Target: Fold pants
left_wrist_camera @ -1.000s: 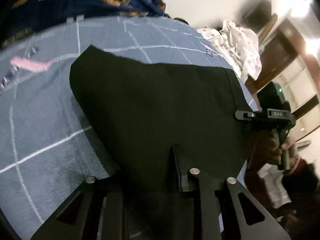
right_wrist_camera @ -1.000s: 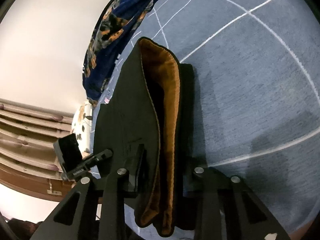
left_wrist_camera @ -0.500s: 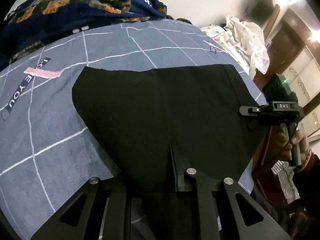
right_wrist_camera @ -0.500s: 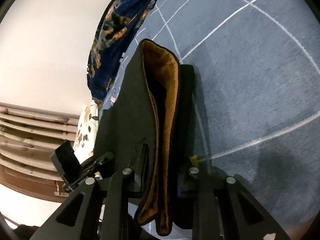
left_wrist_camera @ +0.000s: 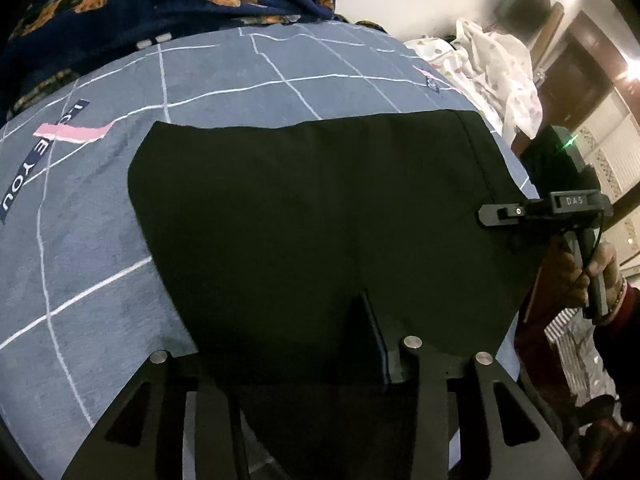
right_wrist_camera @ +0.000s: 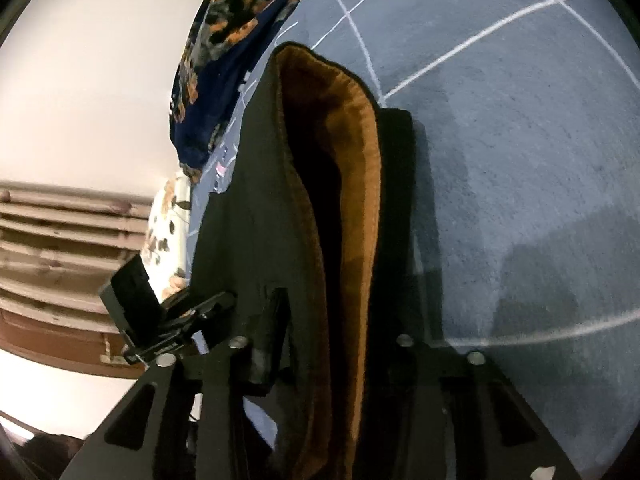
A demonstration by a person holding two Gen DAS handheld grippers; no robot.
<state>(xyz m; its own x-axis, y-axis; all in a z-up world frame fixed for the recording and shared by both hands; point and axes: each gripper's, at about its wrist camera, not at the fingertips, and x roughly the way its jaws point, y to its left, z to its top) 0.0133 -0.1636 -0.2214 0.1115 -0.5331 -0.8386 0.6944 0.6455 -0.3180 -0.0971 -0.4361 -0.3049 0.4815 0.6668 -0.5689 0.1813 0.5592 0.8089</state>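
Pants [left_wrist_camera: 320,220] lie folded mid-frame; we judge one fold left, our left gripper [left_wrist_camera: 304,360] and right gripper [right_wrist_camera: 320,360] both clamping cloth.

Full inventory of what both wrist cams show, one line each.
pants: 1, black with brown lining, on the sheet, held at both ends
sheet: 1, grey-blue with white grid, under pants
blanket: 1, navy with orange print, far edge of the sheet
cloth: 1, white spotted, beyond the sheet's corner
left gripper: black, shut on pants
right gripper: black, shut on pants
hand: 1, holding right gripper
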